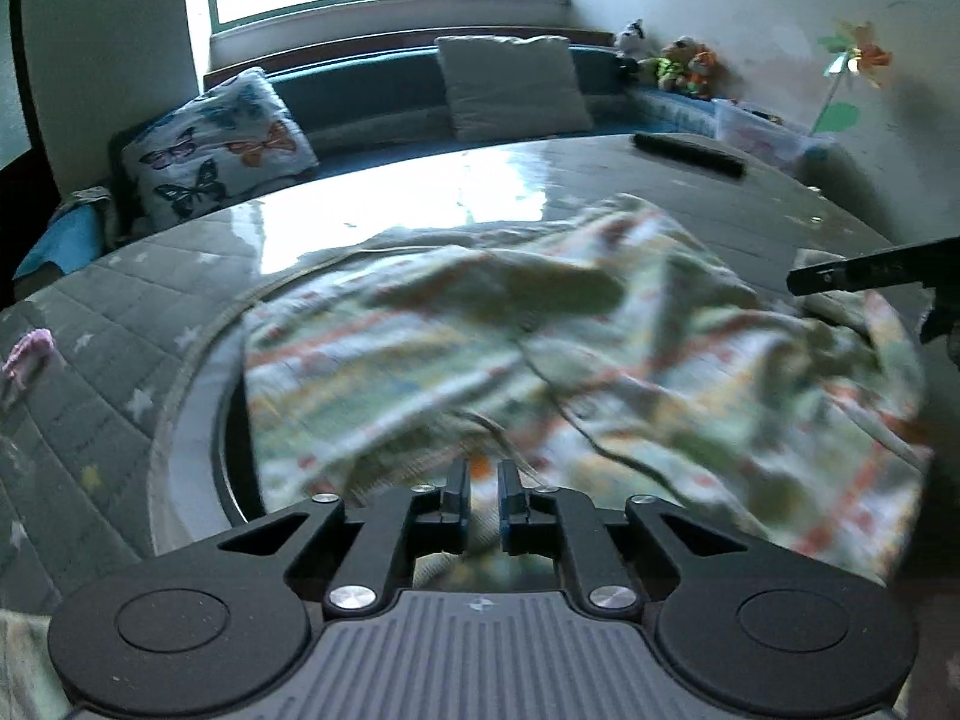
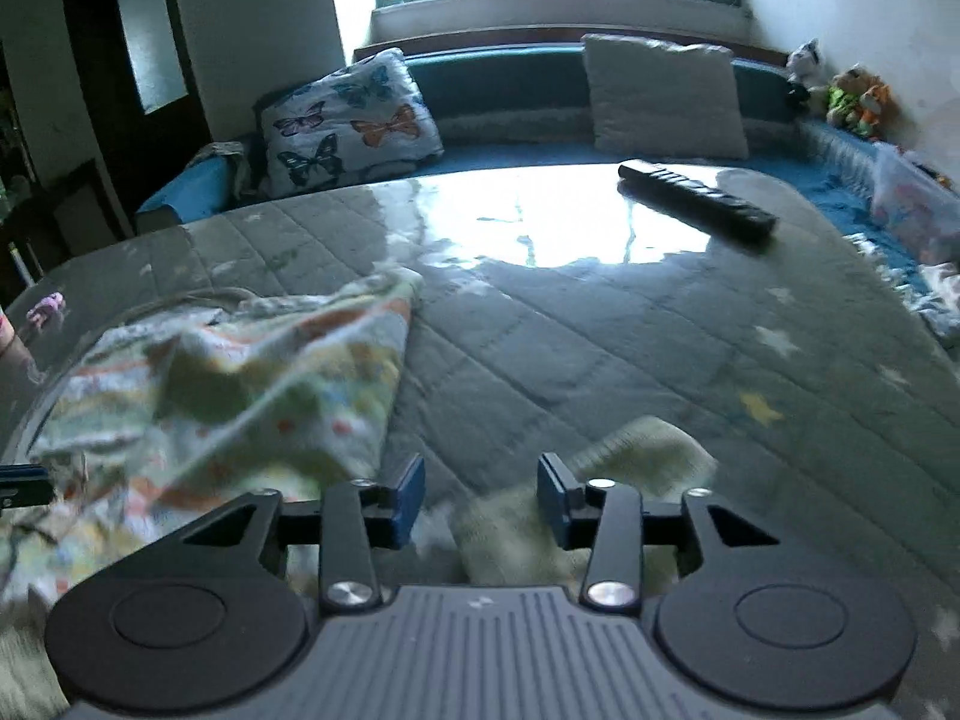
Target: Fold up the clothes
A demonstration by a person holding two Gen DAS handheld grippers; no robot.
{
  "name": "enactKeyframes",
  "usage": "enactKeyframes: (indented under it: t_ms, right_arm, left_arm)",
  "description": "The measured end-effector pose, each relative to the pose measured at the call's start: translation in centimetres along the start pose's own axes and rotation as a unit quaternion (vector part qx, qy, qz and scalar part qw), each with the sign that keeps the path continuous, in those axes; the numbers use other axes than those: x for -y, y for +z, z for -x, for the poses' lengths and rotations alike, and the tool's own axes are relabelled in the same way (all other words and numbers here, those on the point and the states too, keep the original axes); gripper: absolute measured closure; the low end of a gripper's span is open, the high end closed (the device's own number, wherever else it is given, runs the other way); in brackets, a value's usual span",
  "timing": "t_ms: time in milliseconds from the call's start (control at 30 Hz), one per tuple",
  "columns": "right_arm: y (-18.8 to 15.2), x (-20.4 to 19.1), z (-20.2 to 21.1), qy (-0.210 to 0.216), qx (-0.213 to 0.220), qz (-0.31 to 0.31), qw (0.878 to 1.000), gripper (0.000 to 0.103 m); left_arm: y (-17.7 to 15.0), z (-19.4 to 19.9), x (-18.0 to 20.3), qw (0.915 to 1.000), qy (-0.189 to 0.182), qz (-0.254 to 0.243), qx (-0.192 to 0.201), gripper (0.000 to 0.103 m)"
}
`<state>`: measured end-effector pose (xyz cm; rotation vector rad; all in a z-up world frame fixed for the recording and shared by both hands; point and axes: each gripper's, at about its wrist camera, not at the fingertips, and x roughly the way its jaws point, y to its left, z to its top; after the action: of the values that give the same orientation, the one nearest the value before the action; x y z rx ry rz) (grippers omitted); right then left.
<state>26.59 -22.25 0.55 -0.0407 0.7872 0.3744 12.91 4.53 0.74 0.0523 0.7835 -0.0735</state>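
A crumpled garment point(image 1: 540, 348) with pale green, orange and white print lies on the grey quilted table top point(image 1: 120, 300). My left gripper point(image 1: 483, 480) hovers at its near edge. Its jaws stand a narrow gap apart, with blurred cloth showing in and behind the gap. In the right wrist view the same garment point(image 2: 240, 384) lies to the left. My right gripper point(image 2: 480, 474) is open over a pale green flap point(image 2: 636, 456) of cloth, and its pads press on nothing. A finger of the right gripper point(image 1: 852, 273) pokes in over the garment's right side.
A black remote control point(image 2: 696, 201) lies at the table's far right. A small pink thing point(image 2: 48, 303) sits near the left edge. Behind the table runs a blue bench with a butterfly pillow point(image 2: 348, 120), a white pillow point(image 2: 660, 96) and plush toys point(image 2: 852, 96).
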Motion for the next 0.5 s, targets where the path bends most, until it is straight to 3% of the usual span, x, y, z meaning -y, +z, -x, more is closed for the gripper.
enactKeyframes:
  t_ms: [167, 333, 500]
  right_arm:
    - [-2.3, 1.1, 2.9, -0.032, 0.021, 0.009, 0.999, 0.054]
    - [-4.6, 2.7, 5.0, -0.086, 0.028, 0.011, 0.996, 0.045]
    - [-5.5, 4.1, 6.2, -0.095, 0.035, -0.023, 0.995, 0.042]
  left_arm:
    - [-1.8, 1.6, 2.4, 0.9996, -0.014, -0.022, 0.013, 0.079]
    - [-3.4, 2.7, 4.4, 0.9983, -0.016, -0.049, 0.025, 0.078]
    - [-4.0, 3.2, 4.2, 0.9986, -0.019, -0.043, 0.024, 0.078]
